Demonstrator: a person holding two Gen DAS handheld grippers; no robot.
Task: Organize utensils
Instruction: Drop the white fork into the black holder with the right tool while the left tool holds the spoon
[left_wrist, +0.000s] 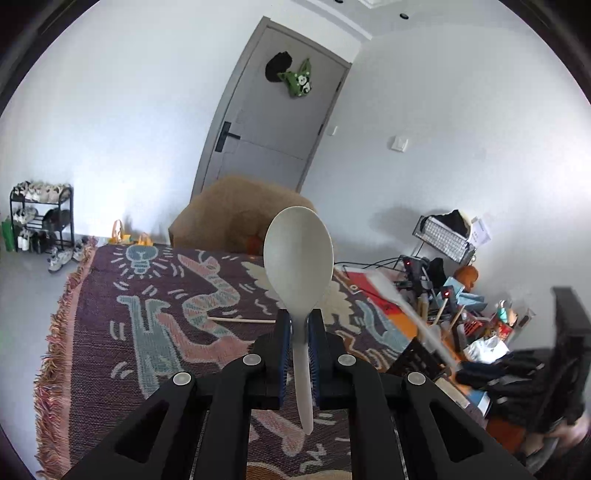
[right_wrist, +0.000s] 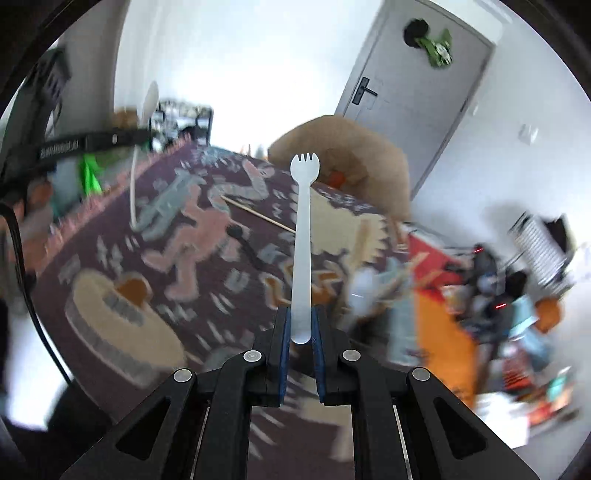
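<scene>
- The left tongs (left_wrist: 299, 328) clench a pale spoon (left_wrist: 297, 258) by its handle, bowl upright beyond the tips; keep that grip steady.
- The right tongs (right_wrist: 301, 325) clench a white spork (right_wrist: 303, 236); it should be carried level, judging by the blur.
- Only the right view shows a round holder (right_wrist: 122, 332) lower left on the bench (right_wrist: 207, 236).

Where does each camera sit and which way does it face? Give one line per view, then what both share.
Left wrist: on the left gripper, looking along its fingers over the patterned blanket toward the grey door; its jaws clamp a white spoon.
Right wrist: on the right gripper, blurred, same direction; its jaws clamp a white spork.
Shared: blanket, door, wooden stick, brown armchair, and the spoon.
</scene>
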